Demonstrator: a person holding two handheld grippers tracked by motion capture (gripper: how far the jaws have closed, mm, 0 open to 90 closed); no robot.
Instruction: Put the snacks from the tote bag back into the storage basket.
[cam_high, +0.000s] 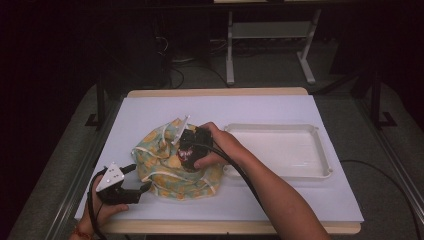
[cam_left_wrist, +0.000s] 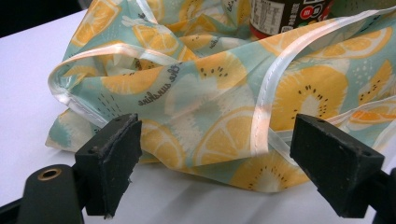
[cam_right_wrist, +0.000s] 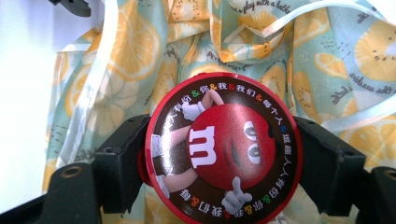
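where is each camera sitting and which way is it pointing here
High view: above the person's side of the table, looking forward and down; both forearms, left claw, right claw.
Left gripper view: rides the left claw, facing the lemon-print bag; its open jaws show.
Right gripper view: rides the right claw, looking at the candy tub clamped over the bag.
All three views share the bag; the tub's label also shows behind the bag in the left gripper view.

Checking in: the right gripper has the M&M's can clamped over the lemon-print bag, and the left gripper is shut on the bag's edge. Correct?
Not quite. The left gripper is open: the left gripper view shows its fingers spread wide, with the lemon-print bag lying between and beyond them, ungripped. The rest holds: the right gripper is clamped on the M&M's can over the bag.
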